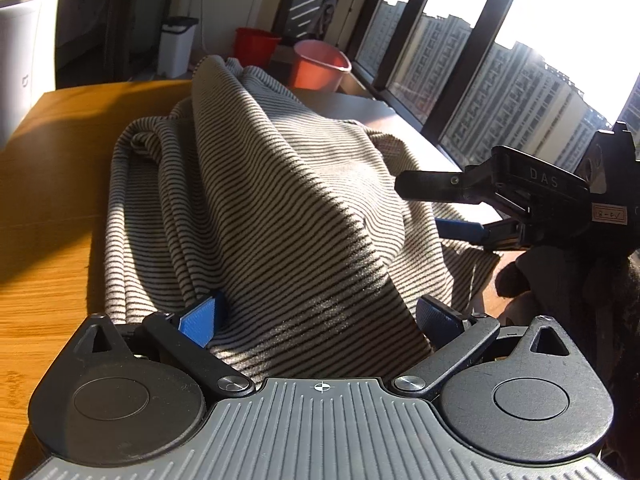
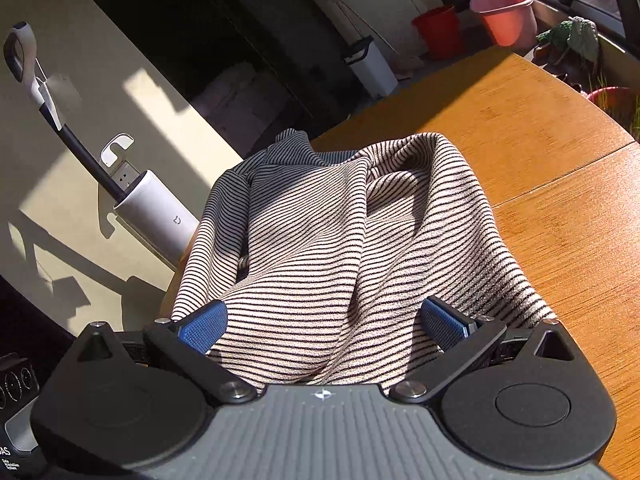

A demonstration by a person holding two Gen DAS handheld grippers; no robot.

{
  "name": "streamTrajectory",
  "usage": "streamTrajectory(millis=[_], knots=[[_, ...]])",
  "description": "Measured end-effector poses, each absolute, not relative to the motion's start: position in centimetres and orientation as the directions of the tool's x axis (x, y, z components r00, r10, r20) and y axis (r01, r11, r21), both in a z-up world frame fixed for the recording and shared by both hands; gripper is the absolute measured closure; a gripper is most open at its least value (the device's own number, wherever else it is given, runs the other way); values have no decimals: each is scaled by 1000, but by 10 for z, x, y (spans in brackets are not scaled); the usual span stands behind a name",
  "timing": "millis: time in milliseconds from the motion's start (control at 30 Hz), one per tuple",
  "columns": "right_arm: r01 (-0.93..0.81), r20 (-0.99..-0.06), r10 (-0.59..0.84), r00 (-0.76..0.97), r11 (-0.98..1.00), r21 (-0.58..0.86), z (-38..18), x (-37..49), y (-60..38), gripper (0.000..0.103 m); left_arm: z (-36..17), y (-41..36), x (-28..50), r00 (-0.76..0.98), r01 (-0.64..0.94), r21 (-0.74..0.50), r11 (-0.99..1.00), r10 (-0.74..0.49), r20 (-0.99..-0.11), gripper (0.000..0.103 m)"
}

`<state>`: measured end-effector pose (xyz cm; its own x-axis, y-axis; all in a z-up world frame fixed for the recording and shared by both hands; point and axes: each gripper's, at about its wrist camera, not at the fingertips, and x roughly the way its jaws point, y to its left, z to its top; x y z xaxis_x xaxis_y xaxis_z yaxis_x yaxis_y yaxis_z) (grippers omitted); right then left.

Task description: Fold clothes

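A beige garment with thin black stripes (image 1: 256,200) lies bunched on a wooden table (image 1: 48,184). My left gripper (image 1: 316,316) stands wide open with the cloth draped between its blue pads (image 1: 198,318). My right gripper shows in the left wrist view (image 1: 436,208) at the right, open, with one black finger above the cloth and one blue finger below. In the right wrist view the same striped garment (image 2: 340,240) fills the gap between the open fingers of my right gripper (image 2: 326,326) and hangs over the table edge (image 2: 560,208).
A pink bucket (image 1: 320,64) and a red bucket (image 1: 256,42) stand on the floor beyond the table, next to a white bin (image 1: 176,44). Large windows (image 1: 500,80) run along the right. A white stick vacuum (image 2: 152,208) leans at the left.
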<state>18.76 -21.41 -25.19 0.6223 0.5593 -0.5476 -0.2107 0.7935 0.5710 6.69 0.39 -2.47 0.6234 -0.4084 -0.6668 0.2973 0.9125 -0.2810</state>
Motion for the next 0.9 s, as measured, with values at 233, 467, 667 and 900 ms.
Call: streamTrajectory(millis=[233, 467, 667, 900], knots=[[-277, -537, 532, 654, 830, 485, -252, 158, -207, 0, -19, 20, 73, 668, 265, -264, 927, -374, -643, 49], [-310, -549, 503, 668, 858, 409, -250, 156, -193, 0, 5, 50, 102, 789, 188, -191, 963, -264, -555, 78], [-332, -554, 491, 672, 869, 367, -249, 156, -185, 0, 39, 127, 139, 880, -156, -78, 985, 102, -465, 93], [-346, -556, 486, 674, 873, 344, -248, 157, -180, 0, 31, 138, 134, 773, 80, -440, 895, -334, -539, 21]])
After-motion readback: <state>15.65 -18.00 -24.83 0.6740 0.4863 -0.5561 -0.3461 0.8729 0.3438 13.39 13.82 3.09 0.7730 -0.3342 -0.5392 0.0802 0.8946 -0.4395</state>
